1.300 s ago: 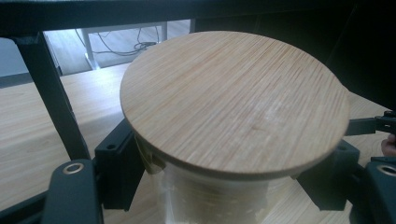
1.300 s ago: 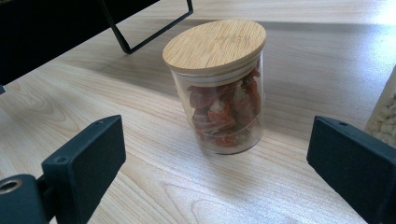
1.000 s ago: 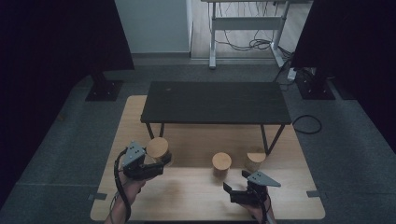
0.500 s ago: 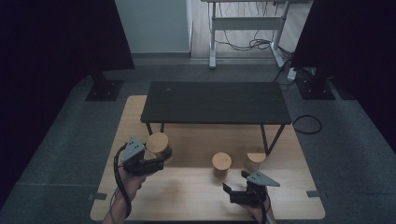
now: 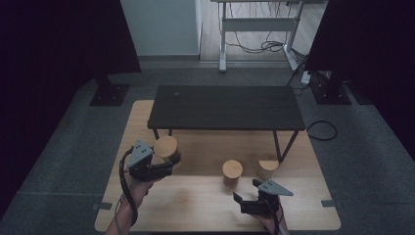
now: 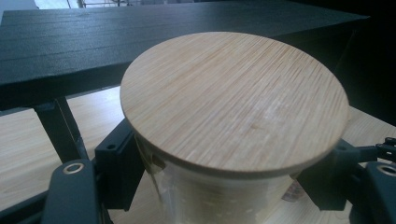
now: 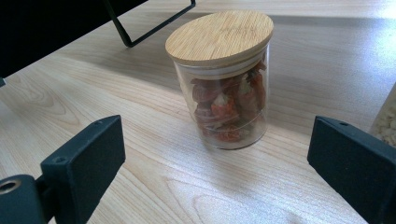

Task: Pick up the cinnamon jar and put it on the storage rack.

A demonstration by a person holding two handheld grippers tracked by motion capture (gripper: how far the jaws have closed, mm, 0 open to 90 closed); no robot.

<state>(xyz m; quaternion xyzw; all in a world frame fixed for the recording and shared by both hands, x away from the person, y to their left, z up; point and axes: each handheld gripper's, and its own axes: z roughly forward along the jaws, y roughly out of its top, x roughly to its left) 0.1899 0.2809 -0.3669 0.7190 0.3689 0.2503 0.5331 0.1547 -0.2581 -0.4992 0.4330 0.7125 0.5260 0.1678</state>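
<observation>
Left gripper clamped on a clear glass jar with round bamboo lid, jaws pressing the glass just under the lid, jar held just in front of the low black table. Right gripper jaws wide apart, nothing between them, facing a second lidded glass jar of red dried pieces standing on the light wooden tabletop. Judgement: keep the held jar upright, lift above the black table's edge, set down gently before releasing.

The high view looks forward and down over the whole table. Each tongs camera sits very close, near table height. The right one's jar is probably the middle jar at five o'clock from above.
</observation>
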